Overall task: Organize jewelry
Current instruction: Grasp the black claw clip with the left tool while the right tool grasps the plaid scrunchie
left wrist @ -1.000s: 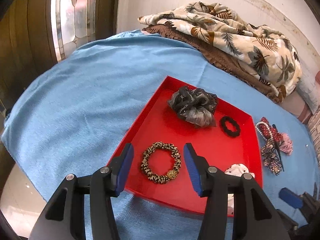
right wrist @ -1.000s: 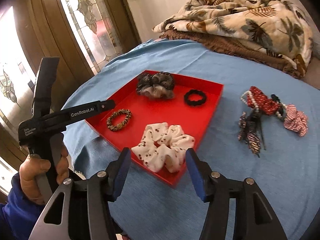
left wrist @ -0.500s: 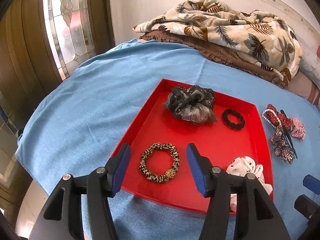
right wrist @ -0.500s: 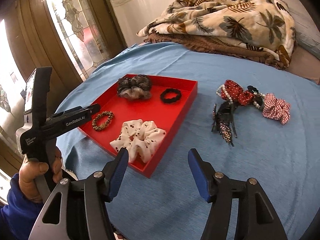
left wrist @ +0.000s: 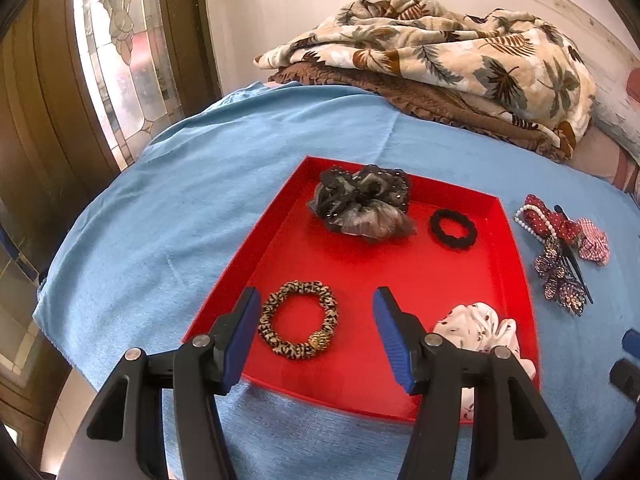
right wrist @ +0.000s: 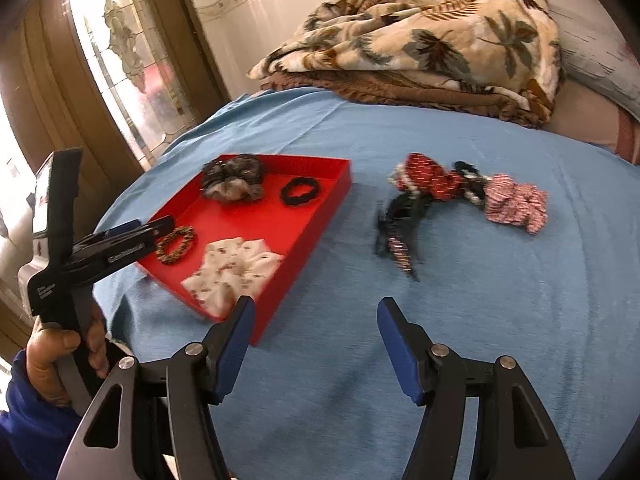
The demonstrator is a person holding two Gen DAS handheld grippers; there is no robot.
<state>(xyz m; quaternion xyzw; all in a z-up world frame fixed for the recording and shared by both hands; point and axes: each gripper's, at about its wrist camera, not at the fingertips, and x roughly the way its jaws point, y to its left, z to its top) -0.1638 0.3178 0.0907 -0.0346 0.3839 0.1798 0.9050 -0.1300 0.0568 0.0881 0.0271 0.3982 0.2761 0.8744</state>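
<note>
The left gripper hangs over the near left part of the red tray; its jaws have just been opening and stand apart with nothing pressed between them, the leopard-print hair band lying on the tray floor below the gap. The right gripper is also released, its jaws just widened, over bare blue cloth beside the tray's near right corner. In the tray lie a white scrunchie, a grey-black scrunchie and a small black hair tie. A pile of red, beaded and checked hair pieces sits on the cloth to the right, apart from the tray. A leaf-print blanket lies behind.
</note>
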